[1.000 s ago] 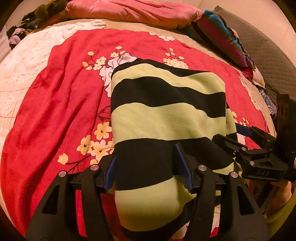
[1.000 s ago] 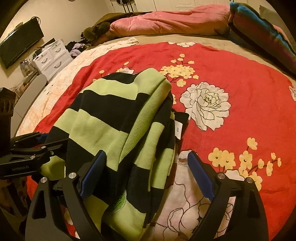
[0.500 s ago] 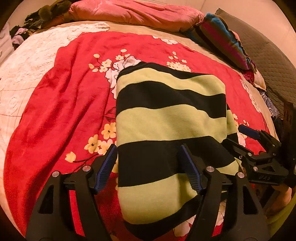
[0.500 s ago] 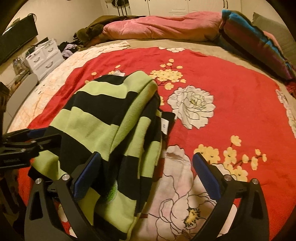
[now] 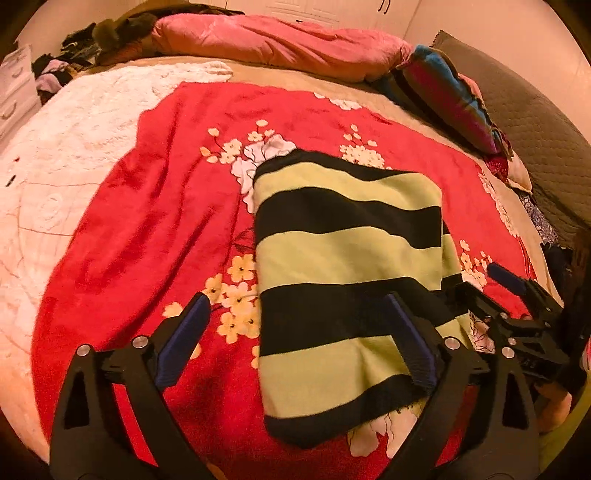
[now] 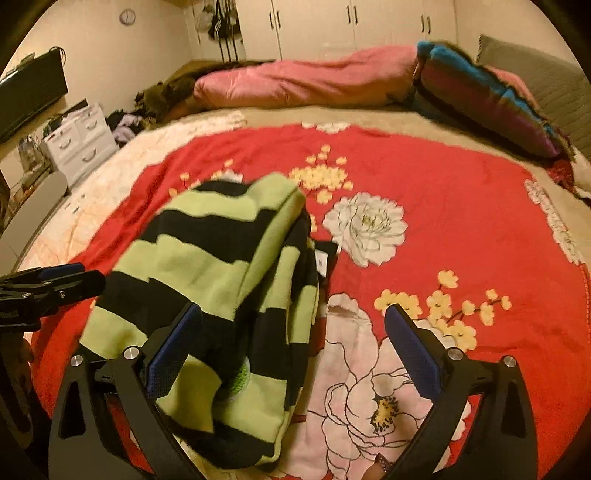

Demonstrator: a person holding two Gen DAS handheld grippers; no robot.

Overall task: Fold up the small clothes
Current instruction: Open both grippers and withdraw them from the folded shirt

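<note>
Left wrist view
Striped garment: the folded green-and-black striped garment (image 5: 347, 280) lies flat on the red floral blanket (image 5: 155, 229), on the bed.
Left gripper: the left gripper (image 5: 299, 339) has its jaws spread wide; the right blue pad overlaps the garment's near right edge, and I cannot tell whether it touches.
Right gripper: the right gripper (image 5: 513, 295) sits at the garment's right edge, jaws apart.
Background: a pink duvet (image 5: 280, 44) and a striped pillow (image 5: 447, 96) at the far side.

Right wrist view
Striped garment: layered fold edges (image 6: 229, 302) face this camera.
Label: a small white tag (image 6: 321, 263) shows at the fold; its print is too small to read.
Right gripper: jaws (image 6: 295, 350) wide apart, clamping nothing.
Left gripper: at the left (image 6: 70, 277); lettering on its body is unreadable.
Room: white drawers (image 6: 79, 142), wall clock (image 6: 127, 16).
</note>
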